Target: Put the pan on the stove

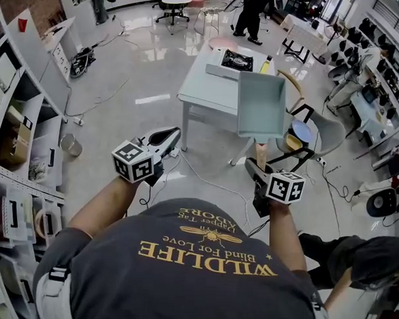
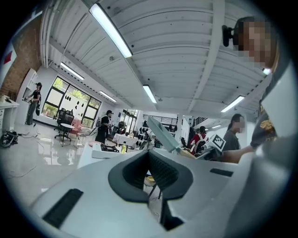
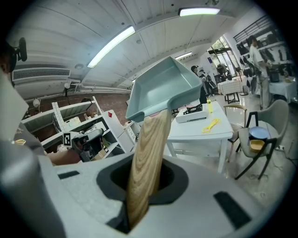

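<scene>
- The right gripper [image 1: 256,167] [image 3: 145,185] had its jaws clenched on the wooden handle [image 1: 260,152] [image 3: 147,153] of the pan [image 1: 261,104] [image 3: 162,87]; the handle ran straight out between the dark pads.
- The pan, a square, pale blue-grey one, was held up in the air beyond the jaws, tilted so that its hollow faced the head view.
- It was well apart from the stove [image 1: 237,59] [image 3: 195,110], a black-topped unit that sat on the far part of the pale tabletop [image 1: 206,92] [image 3: 210,132].
- A yellow object [image 3: 212,124] lay on the tabletop near the stove.
- The left gripper [image 1: 163,142] [image 2: 150,171] was held low at the person's left, its jaws closed together on nothing.
- From the left gripper view the pan [image 2: 162,133] showed edge-on above the jaws, off to the right and apart from them.
</scene>
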Demonstrator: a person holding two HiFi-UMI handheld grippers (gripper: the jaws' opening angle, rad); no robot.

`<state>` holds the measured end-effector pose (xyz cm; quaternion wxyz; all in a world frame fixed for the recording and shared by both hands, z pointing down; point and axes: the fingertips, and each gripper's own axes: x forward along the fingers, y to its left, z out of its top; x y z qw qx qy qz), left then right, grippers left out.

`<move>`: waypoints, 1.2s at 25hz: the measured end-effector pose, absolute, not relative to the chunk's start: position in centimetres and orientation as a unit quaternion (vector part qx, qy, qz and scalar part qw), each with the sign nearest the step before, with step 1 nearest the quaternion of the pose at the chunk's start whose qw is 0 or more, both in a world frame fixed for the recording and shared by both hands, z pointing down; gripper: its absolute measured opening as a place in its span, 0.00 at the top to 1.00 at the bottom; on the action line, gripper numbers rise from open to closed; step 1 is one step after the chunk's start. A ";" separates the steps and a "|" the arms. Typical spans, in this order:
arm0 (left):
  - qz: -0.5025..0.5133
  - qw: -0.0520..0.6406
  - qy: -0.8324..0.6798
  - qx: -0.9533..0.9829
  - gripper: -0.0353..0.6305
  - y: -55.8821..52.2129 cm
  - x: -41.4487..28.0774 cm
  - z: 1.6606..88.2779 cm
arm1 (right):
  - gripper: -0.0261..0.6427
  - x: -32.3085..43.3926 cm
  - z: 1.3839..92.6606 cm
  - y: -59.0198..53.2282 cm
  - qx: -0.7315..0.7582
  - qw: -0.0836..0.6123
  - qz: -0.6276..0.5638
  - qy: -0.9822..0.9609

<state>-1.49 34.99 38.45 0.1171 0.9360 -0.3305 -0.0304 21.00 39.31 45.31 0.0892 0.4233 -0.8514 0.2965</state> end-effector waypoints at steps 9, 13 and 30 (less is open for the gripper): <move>-0.023 0.122 -0.340 0.932 0.95 33.8 -0.9 39.2 | 0.89 22.1 46.5 37.4 0.416 0.082 0.311 -0.850; -0.029 0.125 -0.335 0.933 0.95 30.7 -2.3 39.7 | 0.89 21.0 46.7 34.7 0.423 0.081 0.314 -0.846; -0.028 0.110 -0.227 0.967 0.95 0.3 -13.5 39.4 | 0.89 8.3 45.0 9.1 0.502 0.049 0.316 -0.804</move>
